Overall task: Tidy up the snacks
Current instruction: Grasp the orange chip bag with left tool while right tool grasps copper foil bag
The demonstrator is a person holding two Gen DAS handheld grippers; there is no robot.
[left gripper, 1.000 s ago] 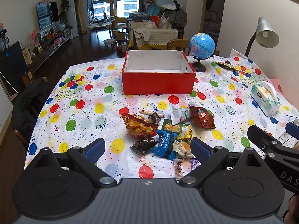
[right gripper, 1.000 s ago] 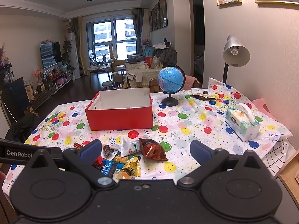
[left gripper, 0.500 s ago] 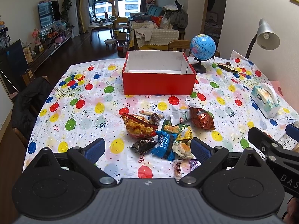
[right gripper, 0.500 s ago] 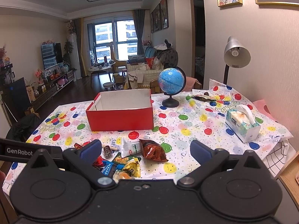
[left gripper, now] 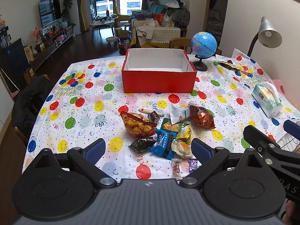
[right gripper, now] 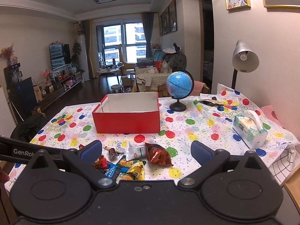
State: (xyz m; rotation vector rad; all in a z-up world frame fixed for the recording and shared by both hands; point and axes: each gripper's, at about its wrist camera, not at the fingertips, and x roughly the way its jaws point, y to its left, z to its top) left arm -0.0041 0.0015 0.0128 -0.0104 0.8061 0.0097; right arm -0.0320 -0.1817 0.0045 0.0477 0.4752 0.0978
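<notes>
A heap of snack packets lies on the balloon-print tablecloth (left gripper: 78,116): a clear bag of yellow chips (left gripper: 137,124), a blue packet (left gripper: 165,142), a brown foil bag (left gripper: 201,117), a white pouch (left gripper: 179,112) and small sweets (left gripper: 176,167). Behind them stands an open, empty red box (left gripper: 158,81); it also shows in the right wrist view (right gripper: 127,122). My left gripper (left gripper: 148,150) is open and empty, held above the near side of the heap. My right gripper (right gripper: 146,151) is open and empty, to the right of it, above the brown foil bag (right gripper: 158,154).
A blue globe (left gripper: 203,45) stands right of the box. A tissue box (left gripper: 266,99) and a desk lamp (left gripper: 270,33) are at the right. A wrapper (left gripper: 227,64) lies at the far right. A chair with a dark jacket (left gripper: 28,101) stands at the left edge.
Both grippers have drifted slightly; the views are almost the same. The snacks and box have not moved.
</notes>
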